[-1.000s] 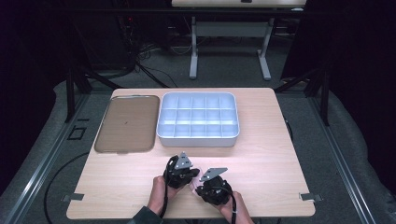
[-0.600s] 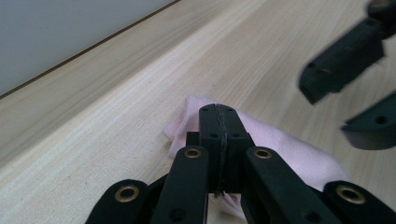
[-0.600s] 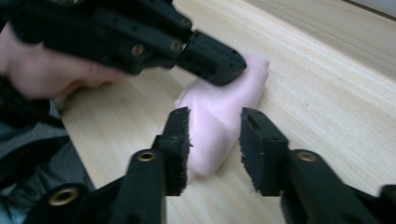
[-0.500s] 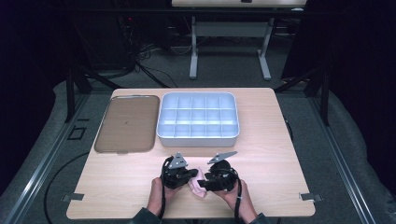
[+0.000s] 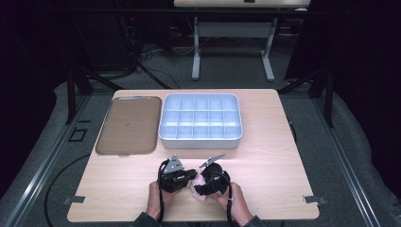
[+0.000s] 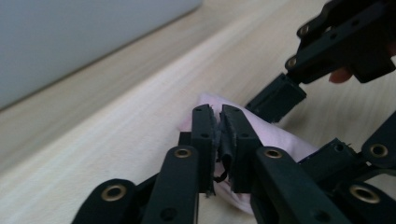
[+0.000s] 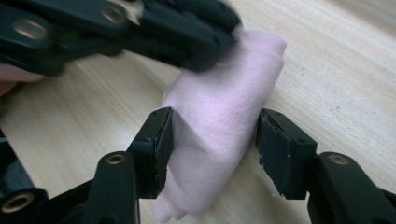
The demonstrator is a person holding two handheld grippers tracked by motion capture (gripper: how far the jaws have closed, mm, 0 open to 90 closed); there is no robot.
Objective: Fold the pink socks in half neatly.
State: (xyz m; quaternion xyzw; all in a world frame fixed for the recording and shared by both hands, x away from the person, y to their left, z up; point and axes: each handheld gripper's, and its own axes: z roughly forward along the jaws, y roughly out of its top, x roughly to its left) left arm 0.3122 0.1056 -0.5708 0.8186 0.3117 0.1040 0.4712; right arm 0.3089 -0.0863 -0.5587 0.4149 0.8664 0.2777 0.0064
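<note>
The left gripper (image 5: 183,176) pinched an edge of the pink cloth (image 5: 197,185) at the table's (image 5: 274,161) near edge. The right gripper (image 5: 204,188), just opened, straddled the bundle unclamped, probably re-gripping for folding.

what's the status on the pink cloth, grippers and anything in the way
Left gripper nipping pink cloth, jaws just easing. Right gripper just opened, astride cloth. Cloth on table near front edge. Nothing in the way.
</note>
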